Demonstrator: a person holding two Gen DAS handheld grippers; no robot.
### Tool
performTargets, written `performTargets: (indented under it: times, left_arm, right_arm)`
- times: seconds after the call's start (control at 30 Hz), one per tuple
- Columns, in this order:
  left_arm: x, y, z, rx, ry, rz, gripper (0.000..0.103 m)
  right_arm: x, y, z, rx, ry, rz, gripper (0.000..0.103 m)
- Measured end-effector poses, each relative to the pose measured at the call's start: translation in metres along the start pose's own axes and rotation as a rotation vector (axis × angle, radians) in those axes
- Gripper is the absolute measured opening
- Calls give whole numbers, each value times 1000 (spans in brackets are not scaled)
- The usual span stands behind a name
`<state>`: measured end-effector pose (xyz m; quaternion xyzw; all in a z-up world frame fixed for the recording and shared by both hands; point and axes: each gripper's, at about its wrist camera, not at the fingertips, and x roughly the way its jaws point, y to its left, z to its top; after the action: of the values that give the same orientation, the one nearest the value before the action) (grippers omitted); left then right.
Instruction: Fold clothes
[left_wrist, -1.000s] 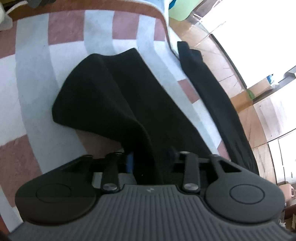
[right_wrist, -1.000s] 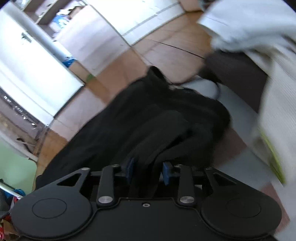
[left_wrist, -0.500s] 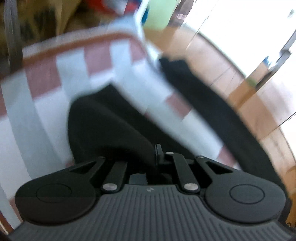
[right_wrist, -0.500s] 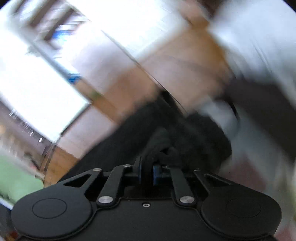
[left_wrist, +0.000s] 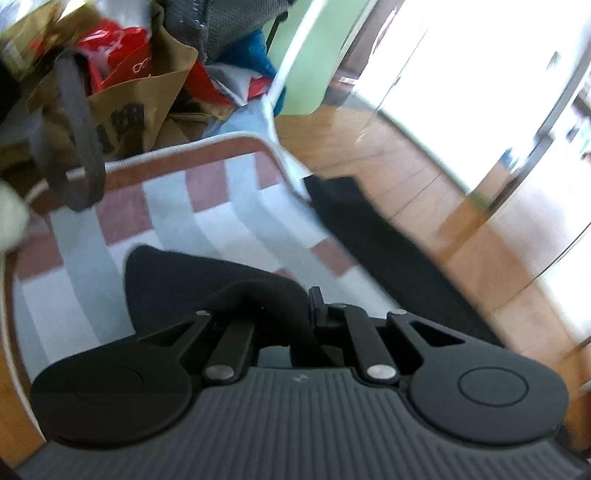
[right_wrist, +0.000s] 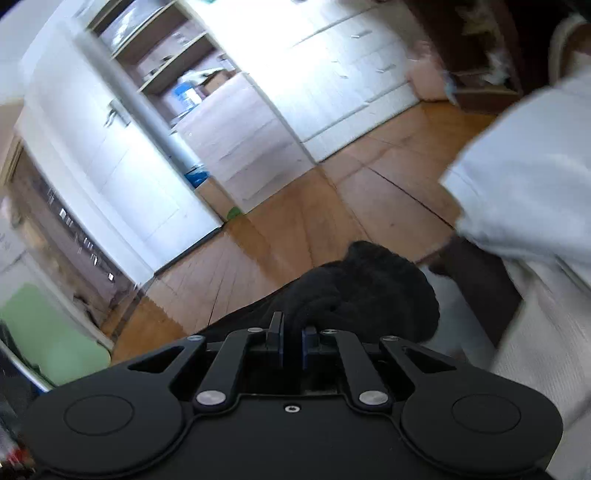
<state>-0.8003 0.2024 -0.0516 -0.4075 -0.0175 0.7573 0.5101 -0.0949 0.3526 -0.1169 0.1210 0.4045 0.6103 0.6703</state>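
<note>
Checked cloth (left_wrist: 229, 206) lies open ahead — paper bags (left_wrist: 122, 99) crowd its far edge.

My left hand-held gripper (left_wrist: 295, 317) is clamped on a fold of the black garment (left_wrist: 192, 280), which bunches up between the jaws and spreads down onto the checked blanket (left_wrist: 207, 218) of pale blue, white and reddish-brown squares. Another stretch of the black cloth (left_wrist: 373, 240) hangs over the blanket's right edge, with the wooden floor (left_wrist: 413, 177) beyond it. Past the far edge I see a brown paper bag (left_wrist: 147, 107) among red and blue clutter, and a dark strap (left_wrist: 77, 136) dangling at the left
</note>
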Motion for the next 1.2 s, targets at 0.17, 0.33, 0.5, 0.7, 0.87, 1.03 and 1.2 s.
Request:
performTargets:
  times: [0.17,0.33,0.5,0.7,0.87,1.03,1.2]
  left_arm:
    - [-41,-5,12,69,-41,-4,7]
    - [-5,-14,17,99,-11,26,7]
    - [55,-55,33,182,4,-2,7]
    - [151,-136,86,232,-37,-54,7]
    - [269,-190,111,99,28,-176,14]
    - [314,-198,71,-106,71,-243,52]
    - [291,-192,5,-8,2,-251,75]
  right_arm:
    - [-39,-11,-9,174,15,-22,9]
    - [-19,-22,-23,123,148,-142,9]
    - [24,-37,-23,197,206,-133,10]
    - [88,-17,64,199,243,-84,10]
    - [177,-51,101,388,386,-122,11]
    - [233,-115,85,633,441,-168,37]
    - [206,-101,81,522,443,12,52]
